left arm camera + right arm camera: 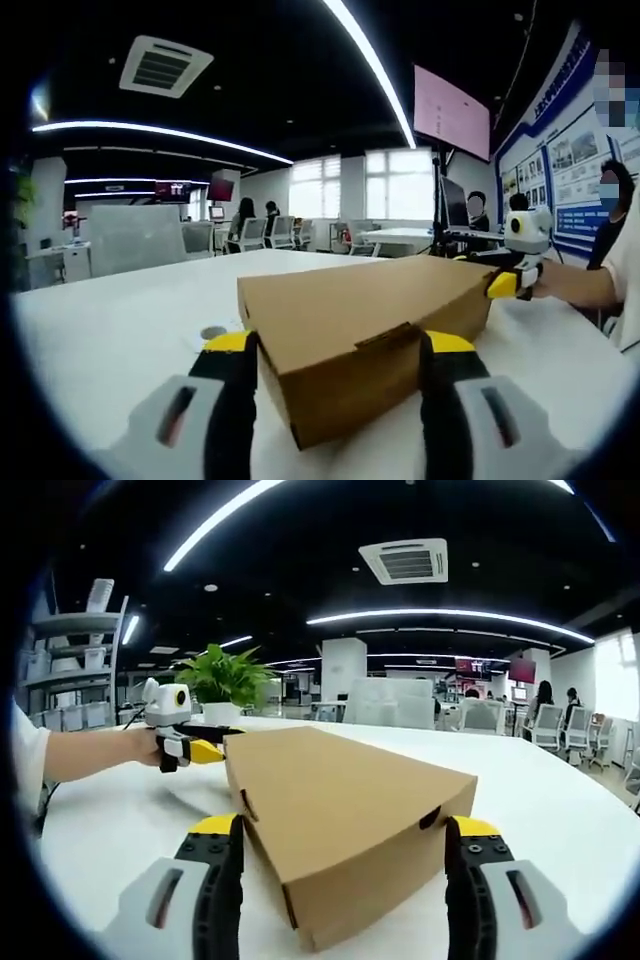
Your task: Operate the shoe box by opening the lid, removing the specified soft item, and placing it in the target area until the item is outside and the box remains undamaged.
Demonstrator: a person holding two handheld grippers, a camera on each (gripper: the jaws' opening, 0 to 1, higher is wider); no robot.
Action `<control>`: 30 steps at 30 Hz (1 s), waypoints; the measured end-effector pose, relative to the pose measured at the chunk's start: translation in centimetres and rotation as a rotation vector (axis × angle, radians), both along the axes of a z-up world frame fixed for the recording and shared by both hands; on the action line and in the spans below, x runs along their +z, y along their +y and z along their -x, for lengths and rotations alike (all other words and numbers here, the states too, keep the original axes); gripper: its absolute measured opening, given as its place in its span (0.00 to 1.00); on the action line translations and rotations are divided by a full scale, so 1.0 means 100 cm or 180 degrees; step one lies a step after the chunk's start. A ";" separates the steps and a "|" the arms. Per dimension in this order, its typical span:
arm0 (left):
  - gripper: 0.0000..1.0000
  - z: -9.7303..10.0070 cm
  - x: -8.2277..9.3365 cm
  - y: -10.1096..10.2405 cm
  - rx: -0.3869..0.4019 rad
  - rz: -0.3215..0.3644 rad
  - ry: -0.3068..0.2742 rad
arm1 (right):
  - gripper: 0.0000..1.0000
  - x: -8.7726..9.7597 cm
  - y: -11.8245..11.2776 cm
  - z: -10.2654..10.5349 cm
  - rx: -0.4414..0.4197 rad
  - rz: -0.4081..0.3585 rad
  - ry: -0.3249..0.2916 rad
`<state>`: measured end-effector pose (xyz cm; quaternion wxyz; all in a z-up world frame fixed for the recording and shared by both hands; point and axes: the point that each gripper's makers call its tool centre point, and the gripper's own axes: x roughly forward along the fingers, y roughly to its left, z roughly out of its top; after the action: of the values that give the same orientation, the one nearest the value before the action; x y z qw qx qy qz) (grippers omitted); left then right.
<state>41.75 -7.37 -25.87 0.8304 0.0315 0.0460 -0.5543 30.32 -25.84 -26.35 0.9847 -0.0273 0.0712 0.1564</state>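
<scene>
Left gripper view showed the shoe box (365, 335) lying closed on the white table (120, 320), a plain brown cardboard box with its lid down and a front tab tucked into the slot. One end of the box sat between the left gripper (340, 352), whose yellow-tipped black jaws stood wide apart, one on each side of the box — whether they touched the cardboard could not be told. At the far end of the box the other gripper came in from the right, a white and yellow tool held in a person's hand (548, 283) with a bare forearm behind it.

In the right gripper view the same box (340, 820) lay with its opposite end toward the camera, lid shut, a small dark notch on each side wall. The right gripper (340, 842) straddled that end with its jaws spread wide (a narrow gap showed on the right side, so that jaw seemed clear of the box). Beyond the box's far left corner the left gripper appeared, held low over the table by a hand (150, 748).

Farther off stood a potted plant (225, 680) and a shelf unit (75, 665) — and, across the room, office chairs (480, 715) and seated people.
</scene>
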 end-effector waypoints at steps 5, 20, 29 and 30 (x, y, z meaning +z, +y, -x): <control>0.66 0.001 0.000 0.000 0.0025 -0.0025 0.0018 | 0.84 0.000 0.001 0.001 0.0022 0.0002 0.0005; 0.66 0.015 0.000 0.003 0.0111 0.0070 -0.0031 | 0.82 0.000 0.006 0.008 0.0077 -0.0008 -0.0011; 0.66 0.021 0.000 0.006 0.0176 0.0073 -0.0023 | 0.81 -0.001 0.004 0.007 0.0128 -0.0022 -0.0027; 0.66 0.023 0.000 0.007 0.0183 0.0076 -0.0022 | 0.81 -0.002 0.005 0.007 0.0133 -0.0021 -0.0025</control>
<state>39.47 -6.72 -25.90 0.8465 0.0222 0.0374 -0.5306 29.59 -25.39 -26.50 0.9816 -0.0261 0.0662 0.1771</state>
